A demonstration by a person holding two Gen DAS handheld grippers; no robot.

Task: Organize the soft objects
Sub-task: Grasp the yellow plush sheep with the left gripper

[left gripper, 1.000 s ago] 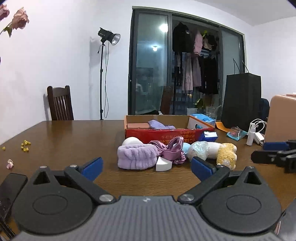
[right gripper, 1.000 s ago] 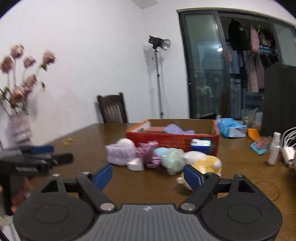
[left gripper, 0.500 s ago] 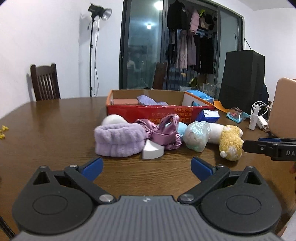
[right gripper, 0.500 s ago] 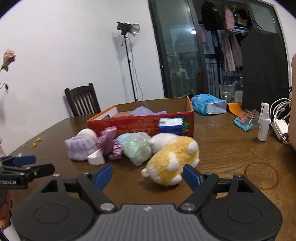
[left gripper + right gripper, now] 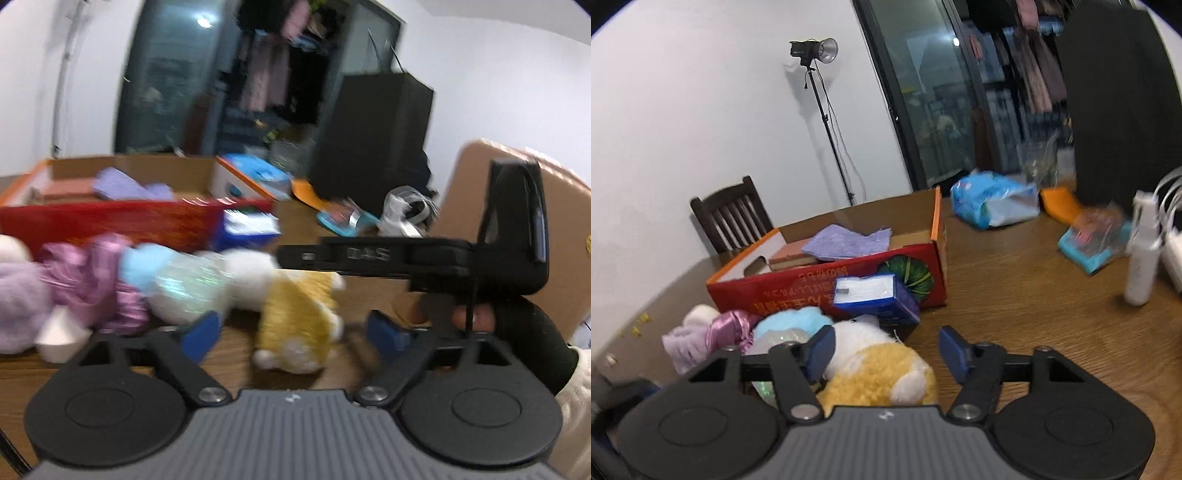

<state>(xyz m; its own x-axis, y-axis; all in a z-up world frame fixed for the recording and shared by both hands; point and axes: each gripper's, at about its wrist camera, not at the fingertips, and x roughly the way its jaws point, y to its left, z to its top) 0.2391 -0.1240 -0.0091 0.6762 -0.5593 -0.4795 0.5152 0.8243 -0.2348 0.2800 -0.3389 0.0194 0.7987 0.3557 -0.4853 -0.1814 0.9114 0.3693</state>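
The wooden counter carries everything. At about eleven o'clock in the right wrist view stands the red cardboard box, a lilac cloth lying inside it. Against the box's front wall leans a blue tissue pack. In front of the box lies the row of soft things: at nine o'clock a lilac fluffy band, then a pink satin scrunchie, a pale blue plush and the yellow-and-white plush toy. The right claw is closing with the toy between its pads; they do not seem to press it yet. The left claw, blurred, is closing too, the same toy just ahead of its open pads.
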